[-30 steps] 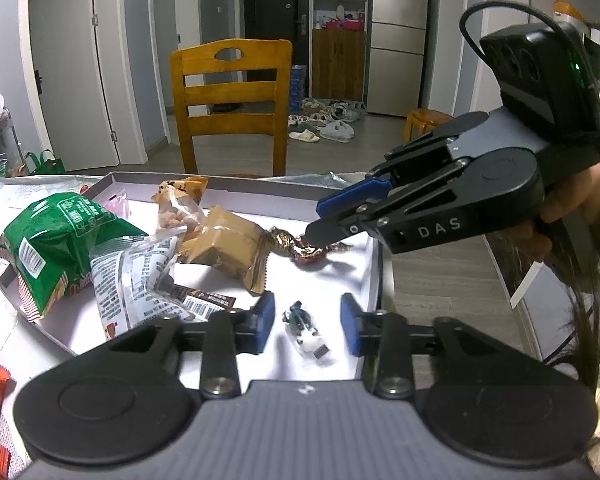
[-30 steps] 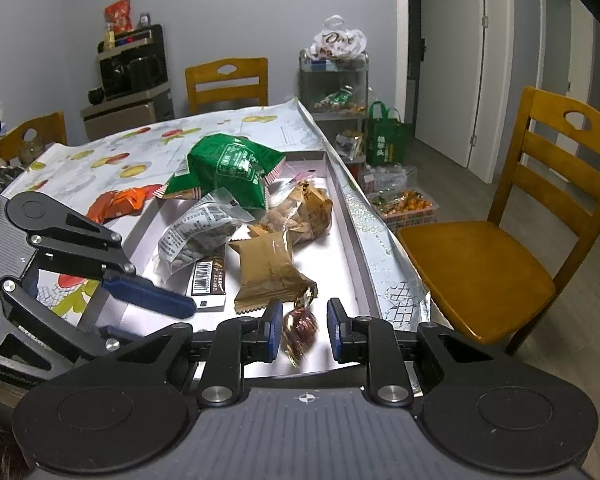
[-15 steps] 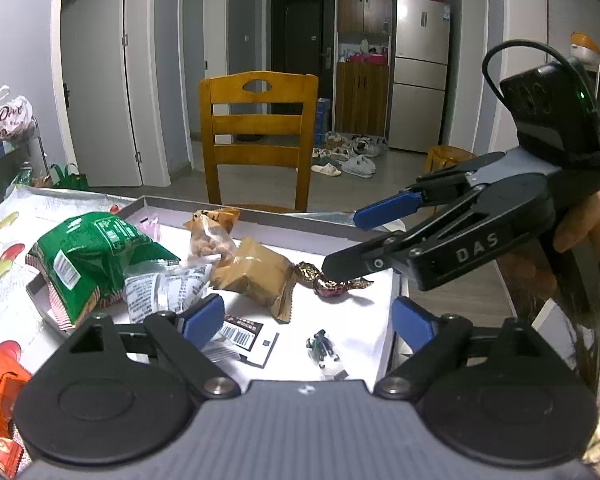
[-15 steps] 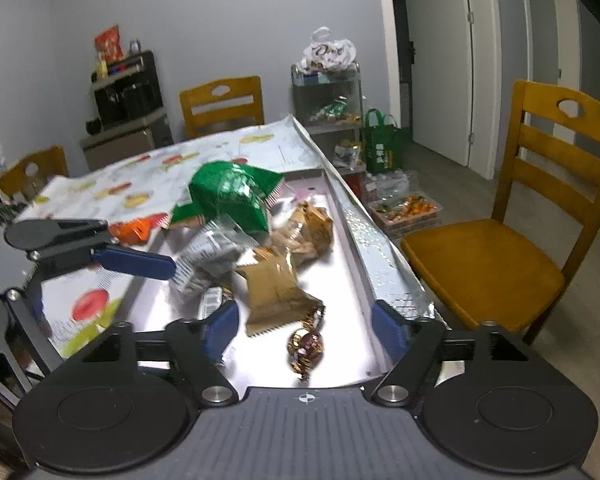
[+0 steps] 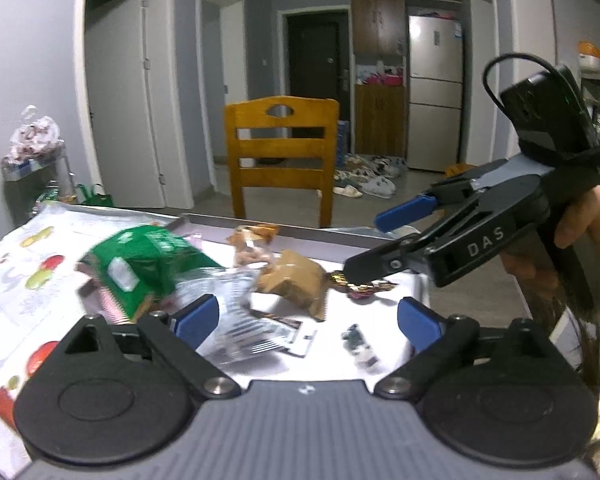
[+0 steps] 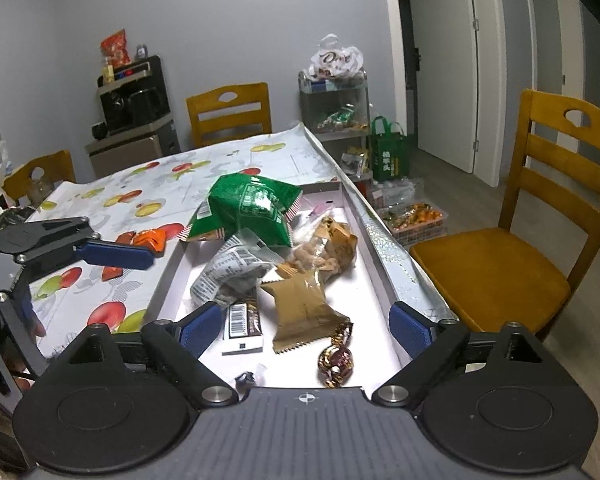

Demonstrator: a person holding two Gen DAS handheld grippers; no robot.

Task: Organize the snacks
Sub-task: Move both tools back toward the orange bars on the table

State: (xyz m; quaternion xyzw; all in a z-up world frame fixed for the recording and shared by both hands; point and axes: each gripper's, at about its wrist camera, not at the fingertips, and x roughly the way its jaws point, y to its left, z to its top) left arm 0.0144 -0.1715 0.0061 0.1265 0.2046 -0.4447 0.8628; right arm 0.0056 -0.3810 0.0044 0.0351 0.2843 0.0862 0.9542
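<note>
The left gripper (image 5: 308, 318) has its fingers spread wide and grasps nothing; the same holds for the right gripper (image 6: 308, 322), whose blue pads stand far apart over the near end of the tray (image 6: 168, 280). The snacks all lie inside this shallow white tray on the tabletop (image 6: 112, 200). A green bag (image 6: 248, 208) sits at the far end, partly on top of a crumpled grey-white packet (image 6: 228, 276). Beside them are a clear pouch of nuts (image 6: 324, 248) and a tan packet (image 6: 300, 308). A dark bar with a barcode (image 6: 242, 326) lies half under the grey packet. A foil-wrapped chocolate (image 6: 336, 362) rests near the tray's front edge, loose. A small dark-and-white wrapper (image 5: 360, 346) is too blurred in the left wrist view to identify, and in the right wrist view the gripper body cuts most of it off. The green bag and grey packet are smeared by motion blur in the left view. An orange wrapper (image 6: 148, 238) lies on the tabletop outside the tray.
</note>
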